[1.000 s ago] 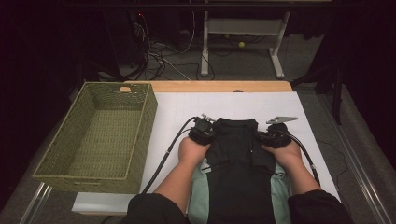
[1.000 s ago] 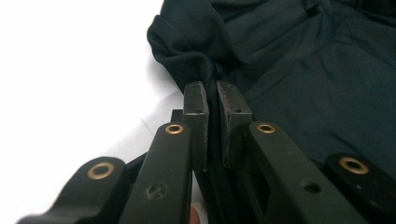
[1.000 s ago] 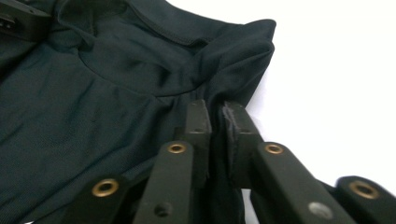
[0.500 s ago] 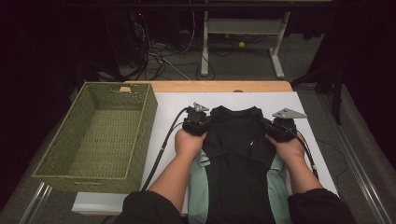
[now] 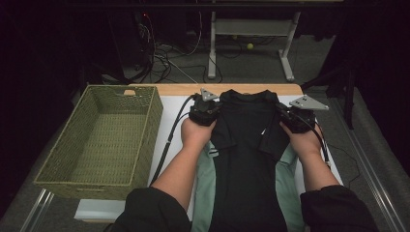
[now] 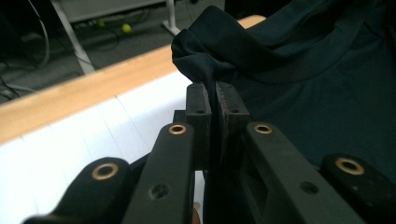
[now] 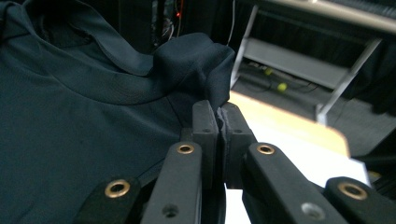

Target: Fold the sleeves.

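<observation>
A dark navy shirt (image 5: 246,145) hangs stretched between my two grippers above the white table top (image 5: 169,108). My left gripper (image 5: 211,110) is shut on the shirt's left shoulder; in the left gripper view the cloth (image 6: 201,60) is pinched between the pads (image 6: 200,105). My right gripper (image 5: 285,116) is shut on the right shoulder, where a fold of shirt cloth (image 7: 196,65) sticks out above the closed pads (image 7: 205,123). The collar faces away from the person. A pale green garment (image 5: 205,188) lies under the shirt's lower part.
A woven green basket (image 5: 104,140), nothing inside it, stands at the left of the table. The table's wooden far edge (image 5: 179,89) runs behind the shirt. Beyond it are a white desk frame (image 5: 251,29), cables and a yellow ball (image 5: 250,46) on the floor.
Both grippers have risen and moved away from the person, lifting the shirt's shoulders off the table and spreading it between them.
</observation>
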Motion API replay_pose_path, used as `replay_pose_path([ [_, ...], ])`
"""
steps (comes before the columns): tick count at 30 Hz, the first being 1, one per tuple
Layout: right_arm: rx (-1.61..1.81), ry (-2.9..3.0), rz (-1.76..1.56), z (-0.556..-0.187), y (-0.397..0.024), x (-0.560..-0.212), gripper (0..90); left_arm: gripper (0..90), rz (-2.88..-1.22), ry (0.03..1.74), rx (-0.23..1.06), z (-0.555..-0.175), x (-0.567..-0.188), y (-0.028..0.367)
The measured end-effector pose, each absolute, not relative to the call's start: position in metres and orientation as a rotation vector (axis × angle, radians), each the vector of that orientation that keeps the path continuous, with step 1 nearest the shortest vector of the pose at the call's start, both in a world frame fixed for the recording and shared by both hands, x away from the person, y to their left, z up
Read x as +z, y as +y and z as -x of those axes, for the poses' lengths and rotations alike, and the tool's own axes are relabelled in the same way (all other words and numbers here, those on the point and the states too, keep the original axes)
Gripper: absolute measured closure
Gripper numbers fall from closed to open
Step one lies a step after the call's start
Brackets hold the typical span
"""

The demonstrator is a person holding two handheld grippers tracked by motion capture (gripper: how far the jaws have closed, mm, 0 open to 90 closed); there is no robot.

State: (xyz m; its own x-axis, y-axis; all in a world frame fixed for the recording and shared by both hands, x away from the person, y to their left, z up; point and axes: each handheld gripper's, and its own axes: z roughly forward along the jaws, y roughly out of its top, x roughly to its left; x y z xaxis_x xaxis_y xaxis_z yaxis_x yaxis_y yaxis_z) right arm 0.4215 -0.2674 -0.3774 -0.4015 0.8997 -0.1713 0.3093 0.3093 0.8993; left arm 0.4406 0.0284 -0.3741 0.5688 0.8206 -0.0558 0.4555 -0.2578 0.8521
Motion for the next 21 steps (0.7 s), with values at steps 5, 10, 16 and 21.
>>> replay_pose_path([
  [5,1.095,1.824,-1.041,-0.420,-0.265,-0.358,86.8,81.3,-1.859,1.019,0.539,-0.441,-0.357,0.028],
  [10,1.105,1.818,-1.013,-0.417,-0.262,-0.350,86.8,81.3,-1.872,0.985,0.572,-0.431,-0.355,0.021],
  [16,1.089,1.823,-1.013,-0.408,-0.258,-0.370,86.8,81.3,-1.873,1.013,0.537,-0.424,-0.372,0.020],
  [21,1.090,1.811,-1.006,-0.398,-0.255,-0.377,86.8,81.2,-1.868,0.986,0.551,-0.413,-0.372,0.017],
])
